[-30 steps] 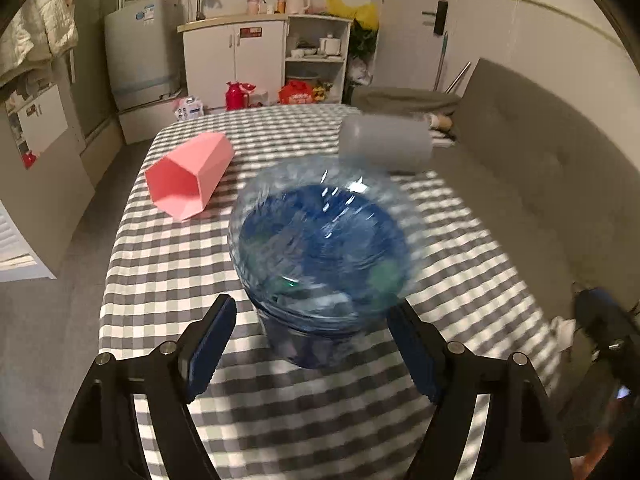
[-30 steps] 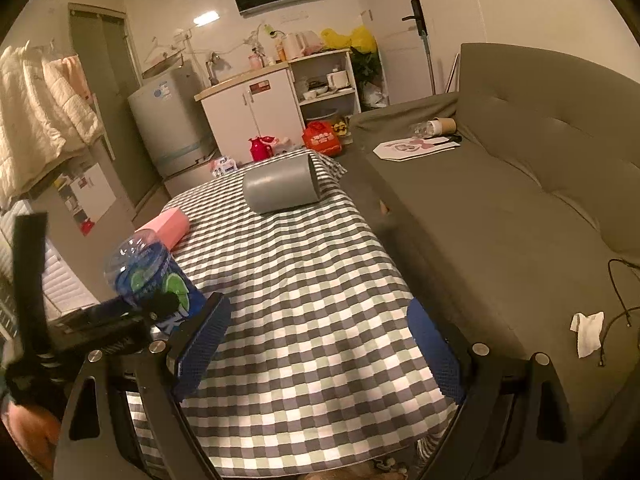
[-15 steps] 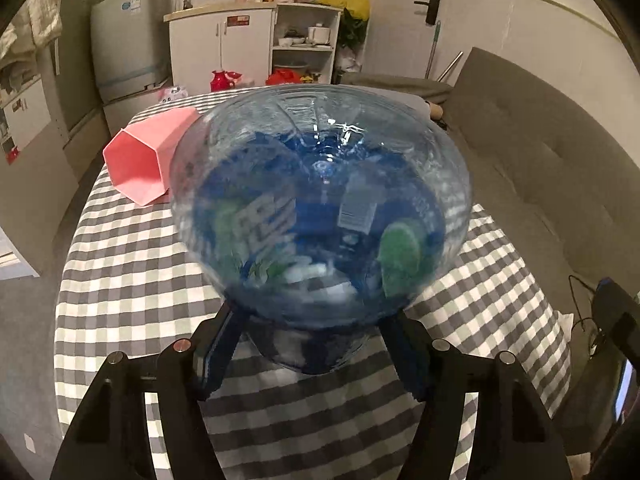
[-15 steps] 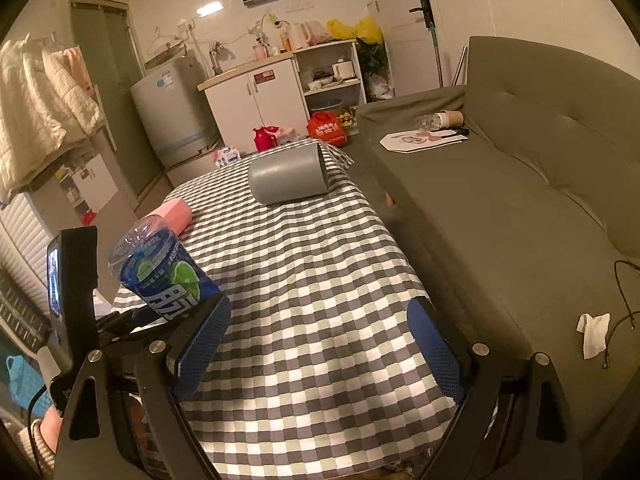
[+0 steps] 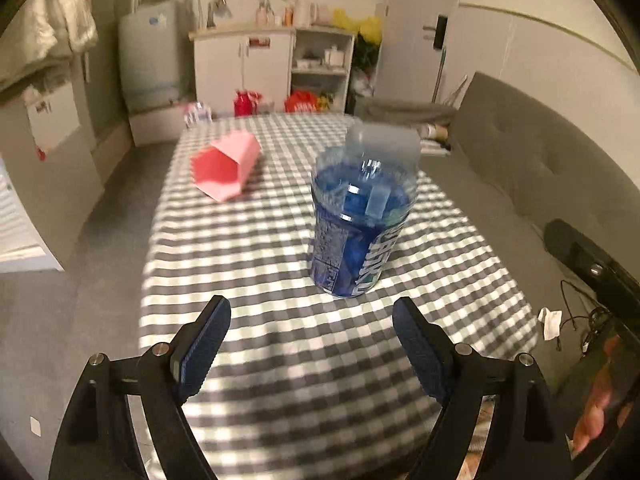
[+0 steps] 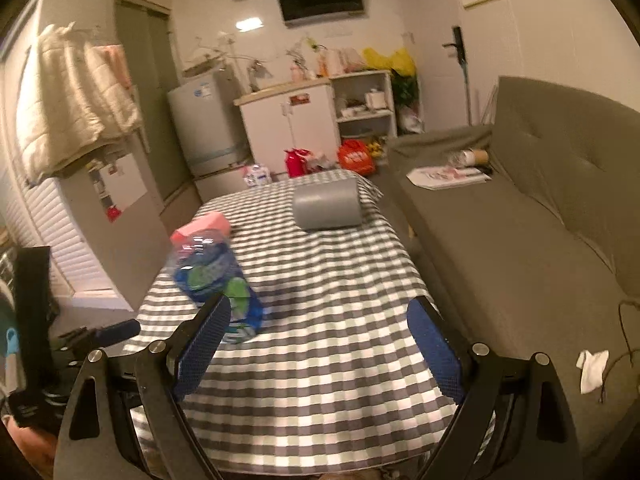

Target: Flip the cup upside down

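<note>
Cup [image 5: 360, 220] standing, apparently beyond gaping left claw [image 5: 312, 344]

Both hand-held grippers are spread wide right now, nothing between the fingers on either one. The left hand-held gripper [image 5: 311, 344] points forward and slightly down, black arms angling up from the bottom corners of its own view, with the blue ribbed pads [image 5: 204, 346] facing each other across a big gap. The right hand-held gripper [image 6: 319, 346] is in much the same pose: jaws fully apart, blue pads [image 6: 434, 354] facing inward, tilted a little downward. From the right wrist camera you can also catch part of the left rig's black body at the far left edge, low in the frame.
</note>
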`<state>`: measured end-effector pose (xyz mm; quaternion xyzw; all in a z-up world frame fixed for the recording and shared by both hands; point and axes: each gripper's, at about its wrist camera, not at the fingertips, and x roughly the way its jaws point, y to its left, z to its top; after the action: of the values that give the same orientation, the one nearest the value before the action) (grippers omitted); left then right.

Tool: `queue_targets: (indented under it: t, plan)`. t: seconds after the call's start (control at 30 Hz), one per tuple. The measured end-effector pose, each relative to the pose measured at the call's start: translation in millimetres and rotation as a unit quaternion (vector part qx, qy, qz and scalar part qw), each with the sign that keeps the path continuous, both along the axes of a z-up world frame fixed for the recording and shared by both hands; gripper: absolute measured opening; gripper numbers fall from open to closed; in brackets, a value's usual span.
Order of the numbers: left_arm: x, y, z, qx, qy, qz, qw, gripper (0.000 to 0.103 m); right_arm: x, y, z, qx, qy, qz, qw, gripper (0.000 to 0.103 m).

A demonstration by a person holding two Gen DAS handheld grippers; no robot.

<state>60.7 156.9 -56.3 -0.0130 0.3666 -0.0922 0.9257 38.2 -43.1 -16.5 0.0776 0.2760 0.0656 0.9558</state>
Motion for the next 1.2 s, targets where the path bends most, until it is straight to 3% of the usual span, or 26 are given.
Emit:
queue_targets:
  t: [0.2, 0.33, 0.47, 0.57, 0.63, 1.0, 1.07, 1.13, 1.2]
  plan:
    - [-37.2, 10.6, 34.4, -0.007, -0.07, 0.047, 0.9964, 0.086, -16.4, 3.7, 18.9, -0.002, -0.027, 0.014, 1.0, 0.09]
    - [-52.5, 18.0, 53.7, -0.004, -0.122, 0.084, 0.989, 0.086, -24.6, 4.2, 27.5, -0.003, -0.042, 0.022, 0.999, 0.09]
    - [-66.2, 16.6, 55.0, 0.007, -0.168, 0.114, 0.9791, 0.086, -33.1, 9.5, 27.1, -0.022, -0.062, 0.024, 0.998, 0.09]
    - [-77.6, 15.1, 53.4, 0.009, -0.193, 0.117, 0.9742, 0.087, -41.9, 16.2, 24.0, -0.048, -0.086, 0.024, 0.995, 0.096]
    - [-82.8, 14.2, 50.0, 0.008, -0.2, 0.121, 0.9723, 0.091, -46.1, 19.5, 20.6, -0.056, -0.097, 0.026, 0.993, 0.096]
    - [-91.1, 7.7, 40.5, 0.029, -0.207, 0.12, 0.9705, 0.091, -43.7, 23.8, 6.0, -0.063, -0.083, 0.037, 0.994, 0.096]
    - [-91.2, 7.8, 39.0, 0.028, -0.205, 0.12, 0.971, 0.094, -43.1, 22.7, 5.1, -0.061, -0.081, 0.038, 0.994, 0.099]
    - [-92.1, 9.1, 37.9, 0.026, -0.203, 0.124, 0.9709, 0.103, -42.1, 21.9, 4.8, -0.06, -0.081, 0.038, 0.994, 0.103]
    - [-92.6, 11.5, 37.9, 0.02, -0.204, 0.125, 0.9708, 0.103, -42.3, 20.9, 4.6, -0.058, -0.081, 0.037, 0.994, 0.103]
